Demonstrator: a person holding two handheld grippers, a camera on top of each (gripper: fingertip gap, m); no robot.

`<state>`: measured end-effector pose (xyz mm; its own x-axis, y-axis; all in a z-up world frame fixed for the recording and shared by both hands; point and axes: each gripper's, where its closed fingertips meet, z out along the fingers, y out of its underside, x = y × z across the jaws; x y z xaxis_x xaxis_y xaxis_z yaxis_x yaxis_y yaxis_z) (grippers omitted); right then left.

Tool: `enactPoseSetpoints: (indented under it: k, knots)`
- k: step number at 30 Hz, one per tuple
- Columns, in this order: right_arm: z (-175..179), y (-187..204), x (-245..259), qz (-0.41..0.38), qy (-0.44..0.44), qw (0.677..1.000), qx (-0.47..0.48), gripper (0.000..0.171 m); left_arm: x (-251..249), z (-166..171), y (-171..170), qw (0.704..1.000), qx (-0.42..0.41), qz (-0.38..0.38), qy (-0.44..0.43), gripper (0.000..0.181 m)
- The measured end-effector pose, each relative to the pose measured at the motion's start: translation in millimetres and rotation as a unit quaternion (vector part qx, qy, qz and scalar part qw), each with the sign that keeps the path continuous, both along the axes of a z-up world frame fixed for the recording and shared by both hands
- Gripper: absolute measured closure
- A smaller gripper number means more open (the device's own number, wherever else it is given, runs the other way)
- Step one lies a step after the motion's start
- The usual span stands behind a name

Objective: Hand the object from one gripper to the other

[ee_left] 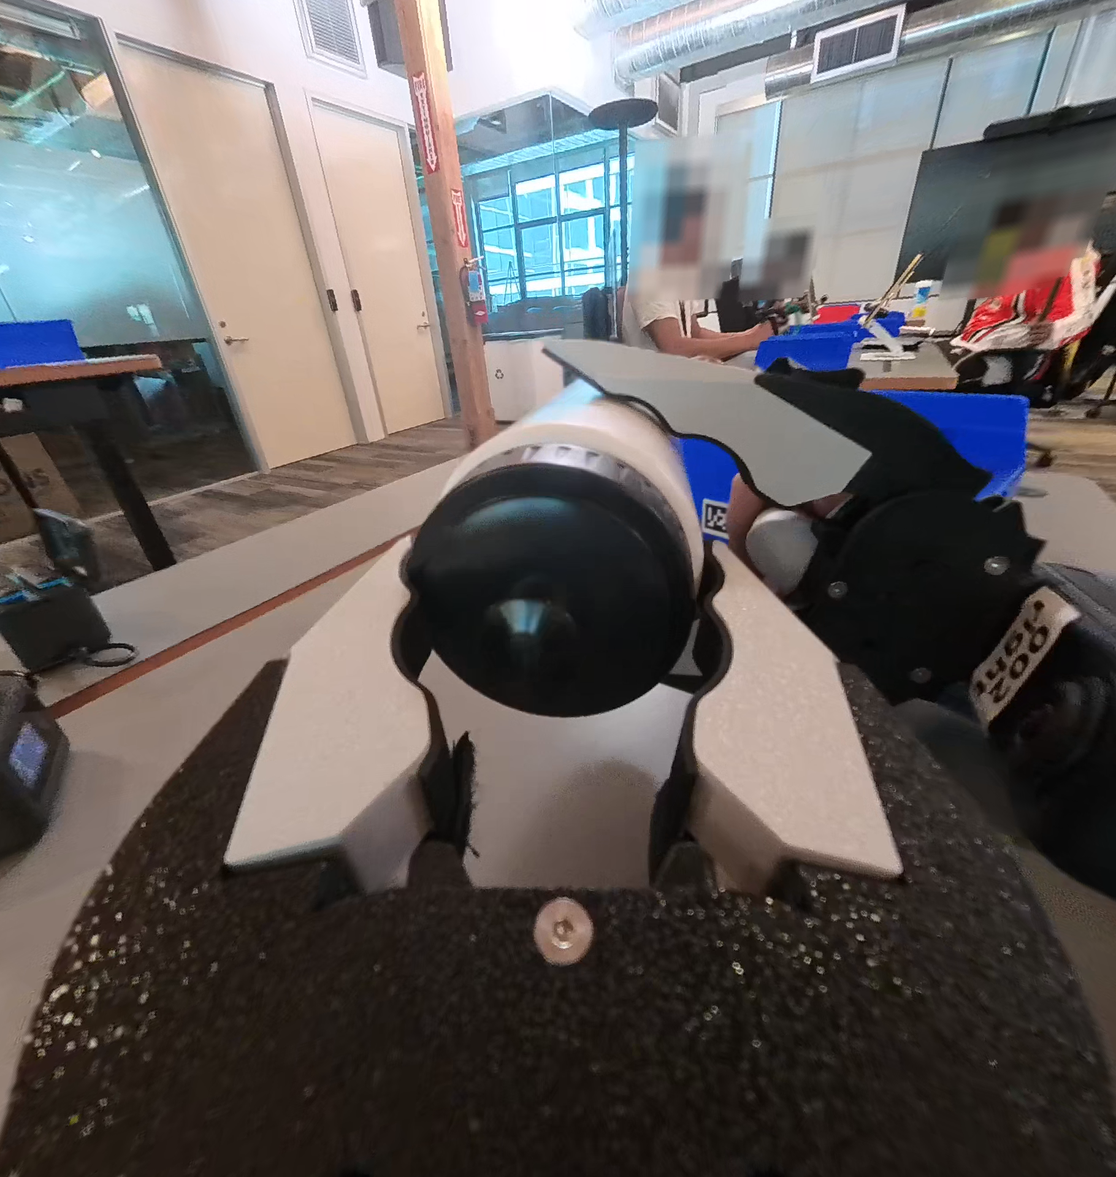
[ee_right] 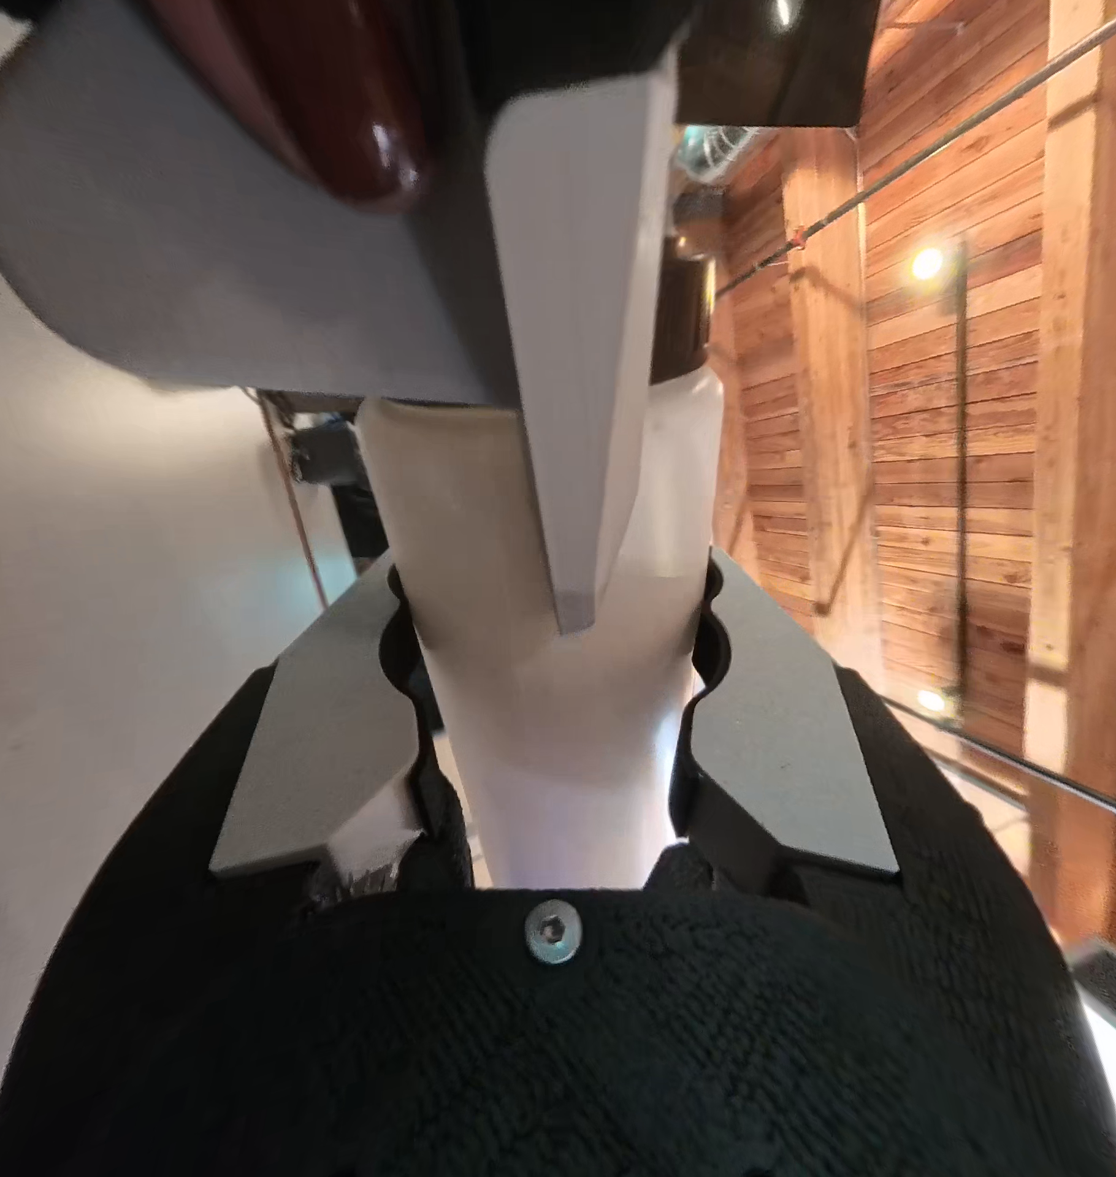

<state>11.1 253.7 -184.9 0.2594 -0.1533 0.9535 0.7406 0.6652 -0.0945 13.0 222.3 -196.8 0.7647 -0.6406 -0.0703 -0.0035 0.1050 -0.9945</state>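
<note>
Two grippers on one object: we see a white cylinder with a black cap (ee_left: pixel 552 599) pointing its capped end at the left wrist camera, held up above the grey counter (ee_left: pixel 179 611). Left gripper (ee_left: pixel 558 643) is clamped on it, grey scalloped fingers (ee_left: pixel 345 713) pressed on both sides of the cap end. Far end of the cylinder sits between the grey fingers of the right gripper (ee_left: pixel 702 407), which comes in from the right with a black body and a gloved hand (ee_left: pixel 1065 732) behind it.

In the right wrist view we see the white body (ee_right: pixel 562 732) running up between the right gripper (ee_right: pixel 555 637), its fingers (ee_right: pixel 326 739) touching both sides, so closed on it too. Left gripper's grey finger (ee_right: pixel 574 382) crosses over the cylinder from the top.

Background, left wrist view: blue bins (ee_left: pixel 861 439) far right on the counter, black devices (ee_left: pixel 39 611) near left, wooden post (ee_left: pixel 444 223) far centre, seated person (ee_left: pixel 676 318) far right.
</note>
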Motion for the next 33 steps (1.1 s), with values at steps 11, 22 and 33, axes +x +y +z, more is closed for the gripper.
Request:
enactPoseSetpoints:
  k: [11,22,33]
  knots:
    - [-19,37,20,-0.045,0.030,0.991,-0.125,0.045,-34,7,5,0.992,-0.048,-0.067,-0.092,0.098]
    - [-49,29,5,0.032,0.094,0.927,-0.363,0.065,-60,21,4,0.987,0.021,-0.055,-0.147,0.077]
    - [-55,-45,-30,0.273,0.191,0.509,-0.794,0.064,-58,15,2,0.984,0.010,-0.079,-0.158,0.083]
